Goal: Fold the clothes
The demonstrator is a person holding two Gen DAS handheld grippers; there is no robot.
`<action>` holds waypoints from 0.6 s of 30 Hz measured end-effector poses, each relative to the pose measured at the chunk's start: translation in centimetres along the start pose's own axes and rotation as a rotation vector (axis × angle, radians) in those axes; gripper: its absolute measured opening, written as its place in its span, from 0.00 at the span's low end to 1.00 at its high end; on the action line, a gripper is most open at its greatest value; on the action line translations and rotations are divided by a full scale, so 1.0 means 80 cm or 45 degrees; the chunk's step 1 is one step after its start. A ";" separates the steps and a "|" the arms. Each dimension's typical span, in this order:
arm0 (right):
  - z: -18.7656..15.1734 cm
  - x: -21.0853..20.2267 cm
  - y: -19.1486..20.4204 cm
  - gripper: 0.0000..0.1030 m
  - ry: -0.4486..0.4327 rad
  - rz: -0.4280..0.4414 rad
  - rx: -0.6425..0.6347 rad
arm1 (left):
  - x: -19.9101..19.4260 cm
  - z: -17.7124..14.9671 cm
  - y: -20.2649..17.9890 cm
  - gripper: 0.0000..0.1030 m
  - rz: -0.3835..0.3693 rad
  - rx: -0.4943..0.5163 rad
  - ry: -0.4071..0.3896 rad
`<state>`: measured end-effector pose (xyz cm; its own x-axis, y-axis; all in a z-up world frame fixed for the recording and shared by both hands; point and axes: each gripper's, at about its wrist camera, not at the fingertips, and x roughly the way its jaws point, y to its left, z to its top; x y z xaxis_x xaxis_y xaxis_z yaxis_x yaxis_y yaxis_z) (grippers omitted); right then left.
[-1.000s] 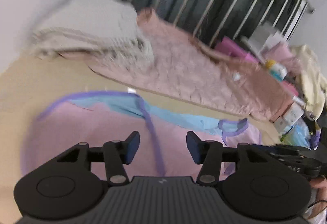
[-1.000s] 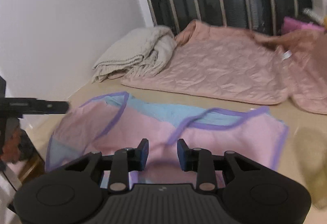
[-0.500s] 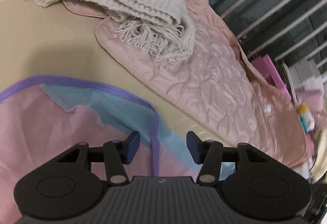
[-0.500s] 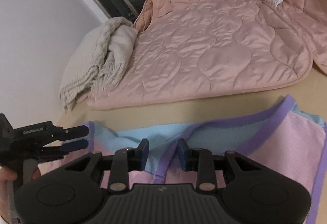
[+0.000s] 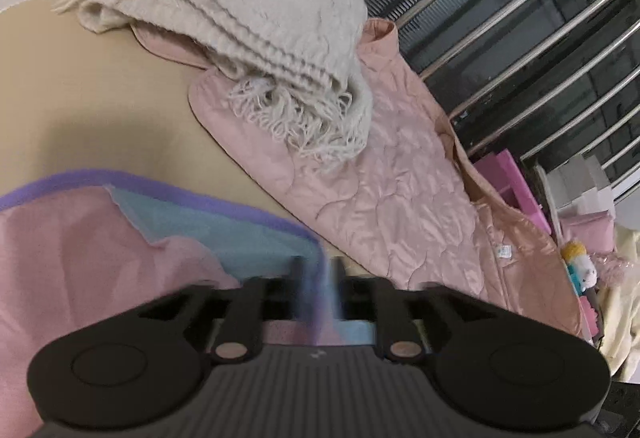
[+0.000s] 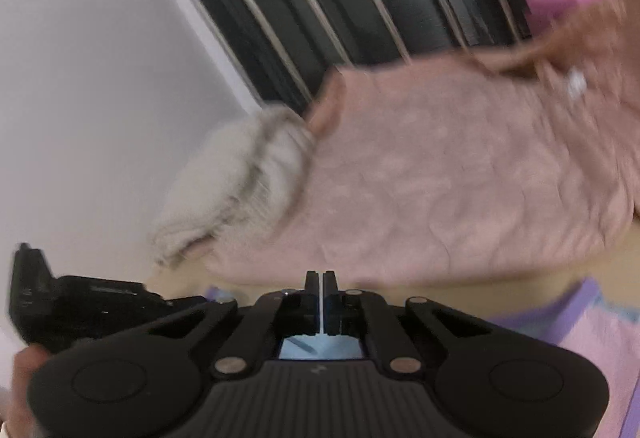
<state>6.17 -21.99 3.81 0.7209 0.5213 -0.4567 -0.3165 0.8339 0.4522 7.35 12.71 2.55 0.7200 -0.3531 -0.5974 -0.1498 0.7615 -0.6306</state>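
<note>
Two claws work one garment, so the grips should match before any lift.

Left wrist view: the pink top (image 5: 80,258) lies flat on the tan tabletop (image 5: 100,98), its pale blue inner layer and purple trim (image 5: 240,210) turned toward a quilted pink jacket (image 5: 400,206), which lies just beyond under a cream knit blanket (image 5: 260,6). The left claw (image 5: 318,278) has its fingers drawn in narrowly, with a raised strip of trim and blue cloth pinched between them. The picture is blurred here, so the depth of the bite is hard to judge. The grip looks best if it takes both layers, not the trim alone.

Right wrist view: the right claw (image 6: 321,294) is closing, its fingers nearly together, with only a thin sliver of pale blue cloth between them and more cloth behind the pads. That bite looks shallow. I would let it seat fully, then raise both claws evenly and keep the edge taut between them. The carry should stay low, so the top folds onto itself and does not drag into the jacket.
</note>
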 end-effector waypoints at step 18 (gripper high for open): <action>-0.030 0.045 0.038 0.02 0.167 -0.322 -0.364 | 0.029 -0.010 -0.006 0.04 -0.068 0.012 -0.004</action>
<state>6.32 -17.12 1.75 0.7188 0.2967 -0.6287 -0.3114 0.9460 0.0904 8.58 11.11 1.06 0.7291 -0.3913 -0.5615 -0.1047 0.7469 -0.6566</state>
